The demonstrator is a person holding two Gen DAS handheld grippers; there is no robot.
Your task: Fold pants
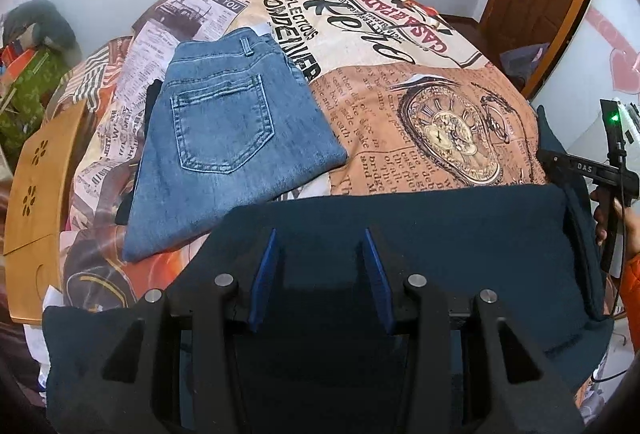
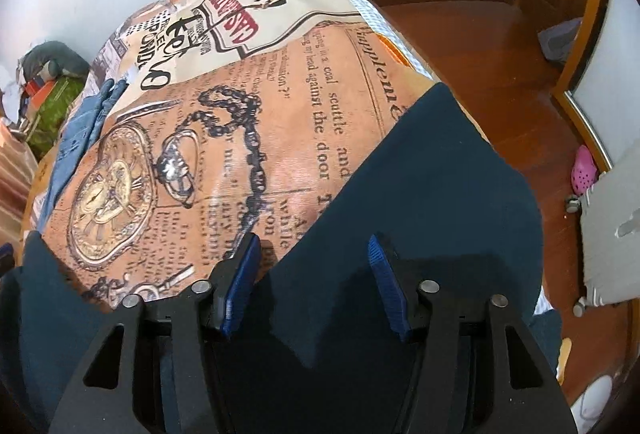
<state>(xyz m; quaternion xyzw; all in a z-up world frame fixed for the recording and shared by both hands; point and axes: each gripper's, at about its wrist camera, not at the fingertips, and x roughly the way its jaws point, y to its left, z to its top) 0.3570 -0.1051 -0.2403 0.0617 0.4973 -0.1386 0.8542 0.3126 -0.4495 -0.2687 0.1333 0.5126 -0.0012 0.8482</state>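
Dark pants (image 1: 460,234) lie under both downward-tilted hand-held grippers, seemingly unpinched.

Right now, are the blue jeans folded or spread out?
Folded: the blue jeans lie as a compact rectangle on the bedspread, back pocket up.

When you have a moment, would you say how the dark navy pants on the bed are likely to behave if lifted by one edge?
The dark navy pants would probably flop and drape, since they lie limp over the printed bedspread. They look smooth and thick, so perhaps fairly heavy. One side hangs off the bed, so they may slide.
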